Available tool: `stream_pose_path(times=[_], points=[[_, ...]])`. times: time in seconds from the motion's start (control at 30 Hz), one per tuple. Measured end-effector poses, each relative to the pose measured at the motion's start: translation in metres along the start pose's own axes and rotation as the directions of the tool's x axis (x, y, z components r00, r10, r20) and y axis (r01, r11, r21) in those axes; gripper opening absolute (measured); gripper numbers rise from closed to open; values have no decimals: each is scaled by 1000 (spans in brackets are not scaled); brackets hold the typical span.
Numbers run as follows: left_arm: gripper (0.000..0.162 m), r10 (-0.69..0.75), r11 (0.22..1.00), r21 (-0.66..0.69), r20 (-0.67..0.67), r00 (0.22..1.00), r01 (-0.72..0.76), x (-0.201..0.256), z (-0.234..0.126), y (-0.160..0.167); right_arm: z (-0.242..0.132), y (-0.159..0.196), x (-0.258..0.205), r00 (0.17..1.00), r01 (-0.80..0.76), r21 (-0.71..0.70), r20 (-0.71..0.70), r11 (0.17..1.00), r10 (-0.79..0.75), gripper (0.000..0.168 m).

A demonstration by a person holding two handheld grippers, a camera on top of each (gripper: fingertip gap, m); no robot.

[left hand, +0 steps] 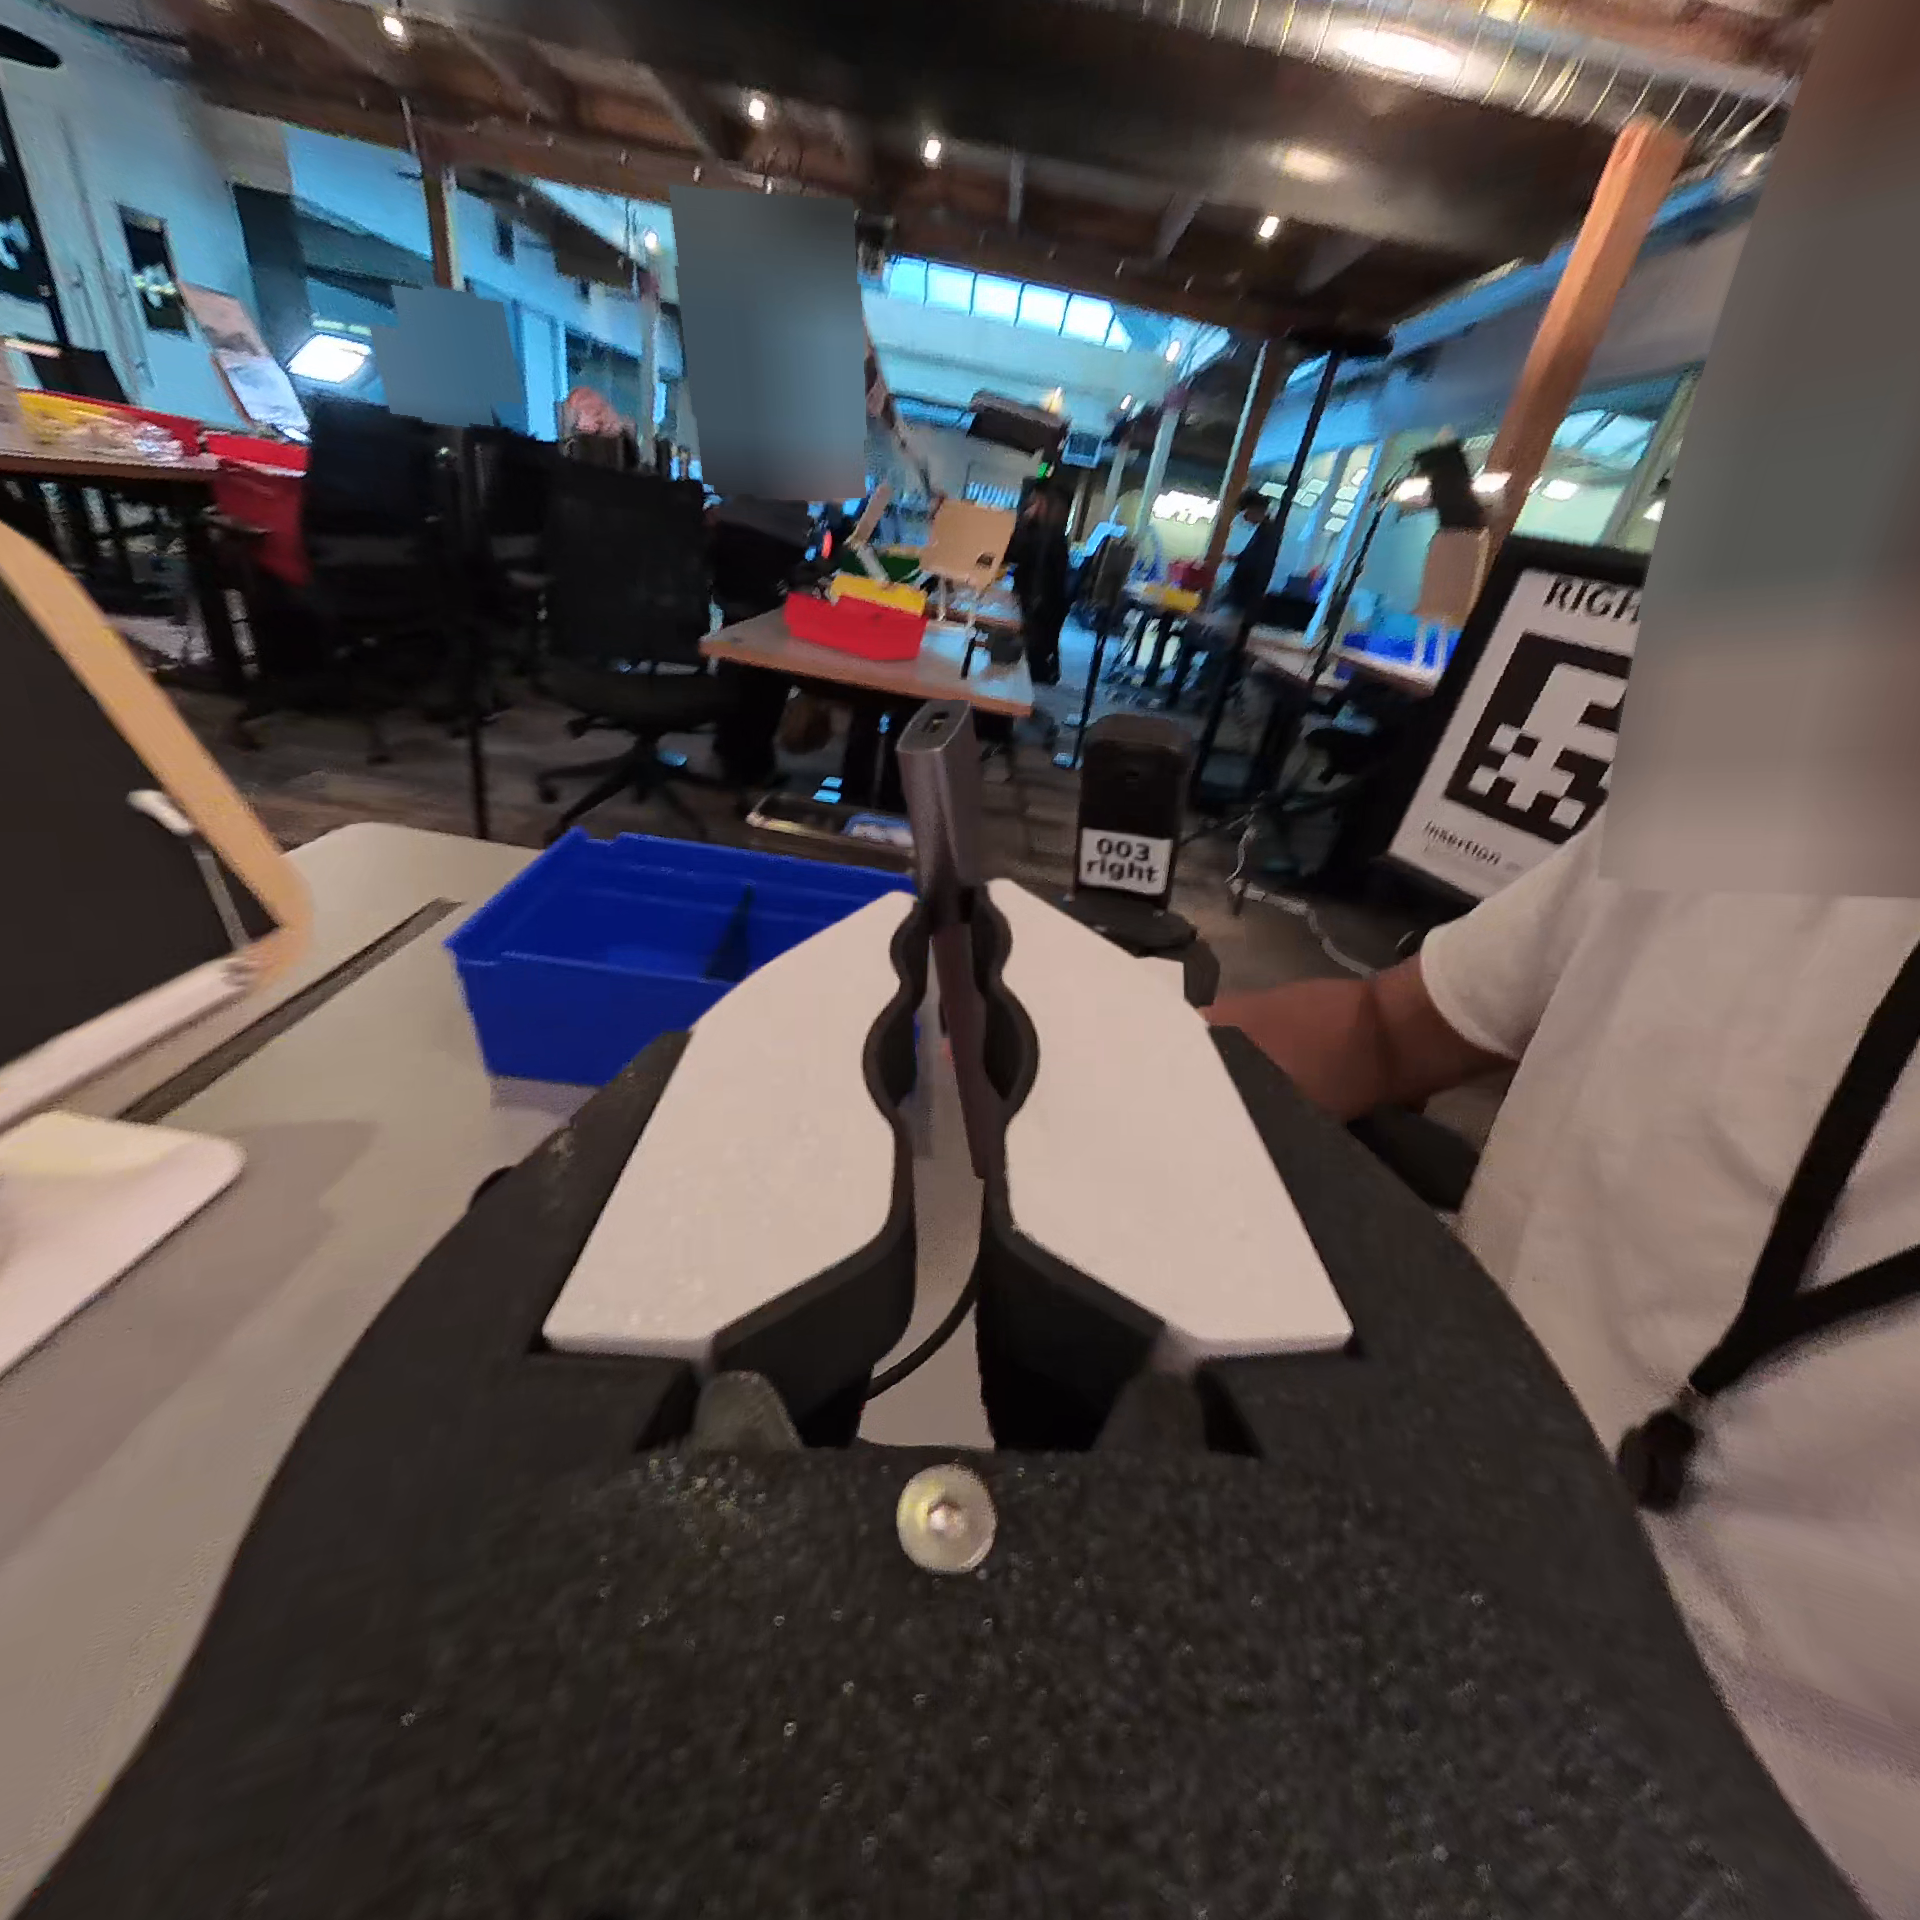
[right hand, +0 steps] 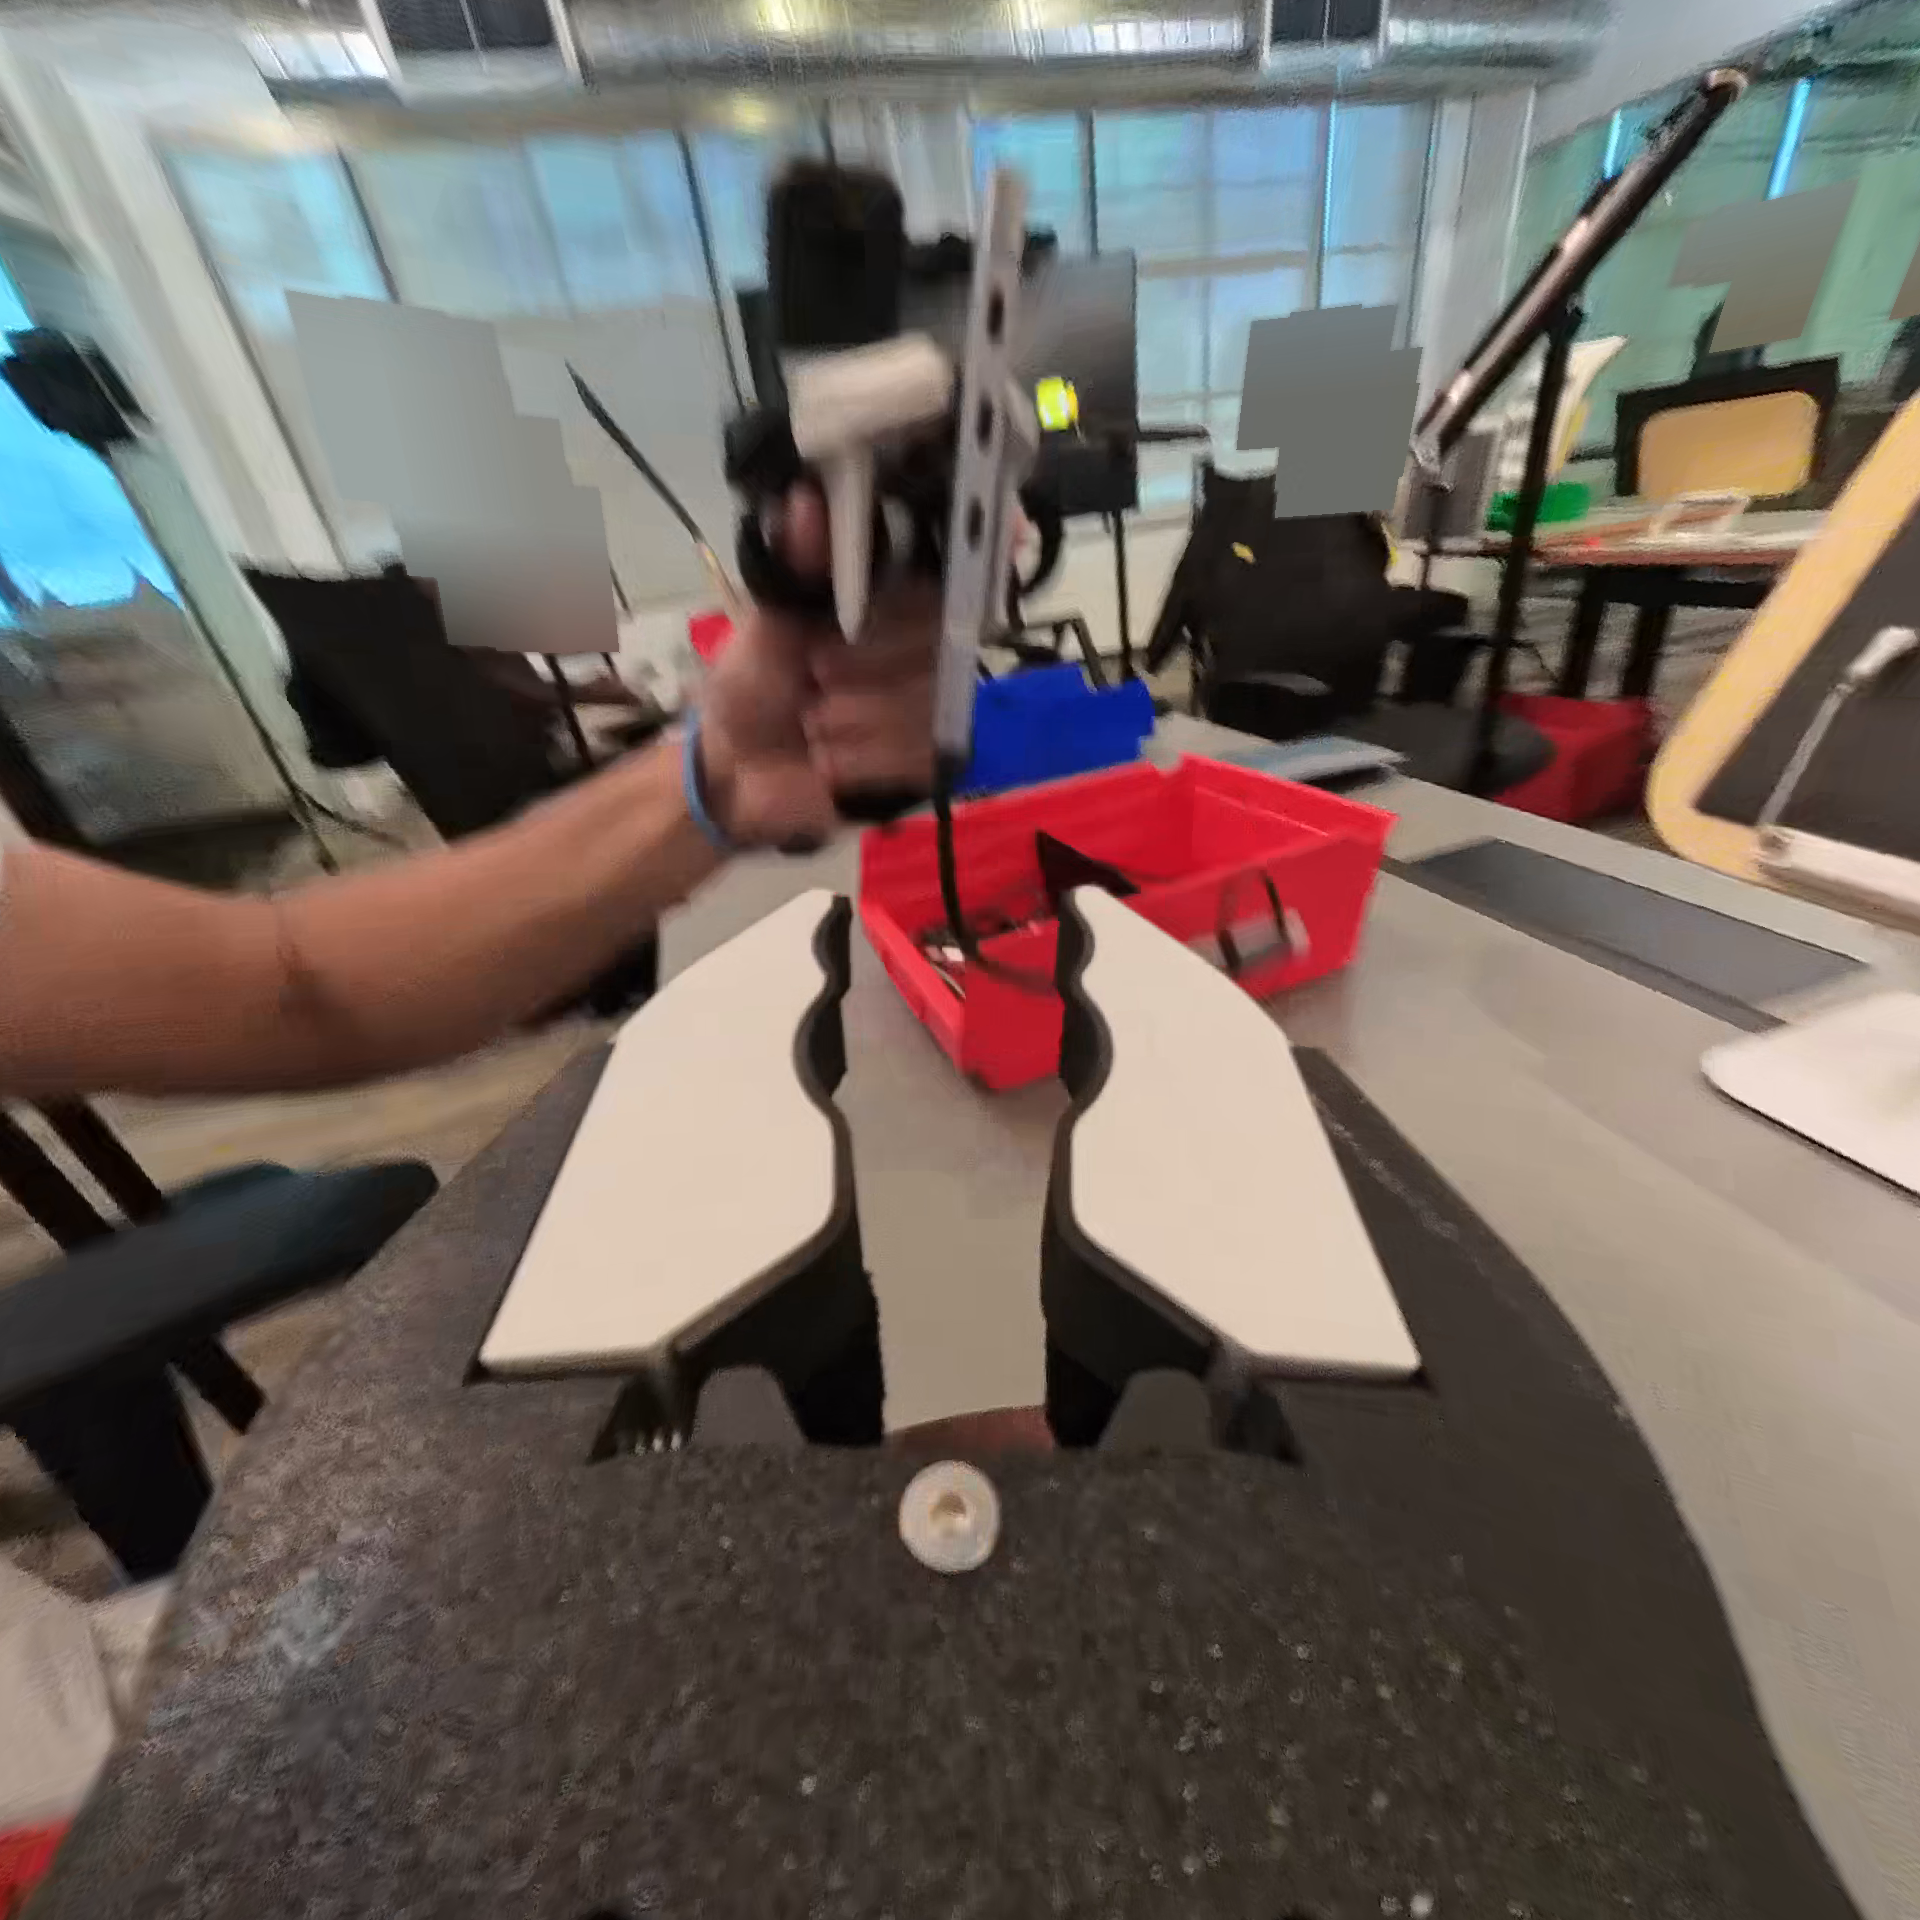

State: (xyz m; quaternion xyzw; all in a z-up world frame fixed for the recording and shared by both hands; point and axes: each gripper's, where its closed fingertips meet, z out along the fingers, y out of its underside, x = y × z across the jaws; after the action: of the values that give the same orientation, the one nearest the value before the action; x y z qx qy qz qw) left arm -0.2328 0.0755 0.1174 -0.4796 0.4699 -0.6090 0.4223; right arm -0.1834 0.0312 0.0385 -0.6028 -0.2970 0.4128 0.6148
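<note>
The left gripper [left hand: 951, 914] is closed on a slim grey metal adapter [left hand: 940, 800], a flat bar with round ports along one side, held upright above the grey table [left hand: 343, 1101]; a black cable [right hand: 951, 883] hangs from the adapter's lower end down into the red bin [right hand: 1299, 883]. In the right wrist view the person's left hand [right hand: 800, 727] grips that gripper's handle, raised over the table's middle. The right gripper [right hand: 951, 925] has its fingers parted with a clear gap and nothing between them, pointing toward the red bin, which sits near the table's far edge and holds some dark cables. A blue bin [left hand: 644, 935] stands by the opposite edge, just beyond the left gripper's fingertips. A wood-rimmed black board [left hand: 125, 779] on a white stand [right hand: 1829, 1081] occupies one end of the table, next to a dark slot in the tabletop. Around it is an open workshop with exposed ceiling beams, large windows, black office chairs, other tables with coloured bins, and a black-and-white marker sign [left hand: 1538, 748].
</note>
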Motion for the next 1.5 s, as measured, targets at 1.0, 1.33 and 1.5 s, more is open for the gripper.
stream_pose_path(times=[1.0,1.33,1.5], points=[[53,-407,913,52,190,893,405,-42,69,145,-19,65,64,806,430,-321,-285,844,-519,9],[23,-605,793,106,36,795,599,-32,53,161,-6,83,50,621,683,-437,-74,585,-780,11],[24,-650,743,163,-53,758,649,-31,52,155,-18,87,49,500,760,-502,44,413,-865,20]])
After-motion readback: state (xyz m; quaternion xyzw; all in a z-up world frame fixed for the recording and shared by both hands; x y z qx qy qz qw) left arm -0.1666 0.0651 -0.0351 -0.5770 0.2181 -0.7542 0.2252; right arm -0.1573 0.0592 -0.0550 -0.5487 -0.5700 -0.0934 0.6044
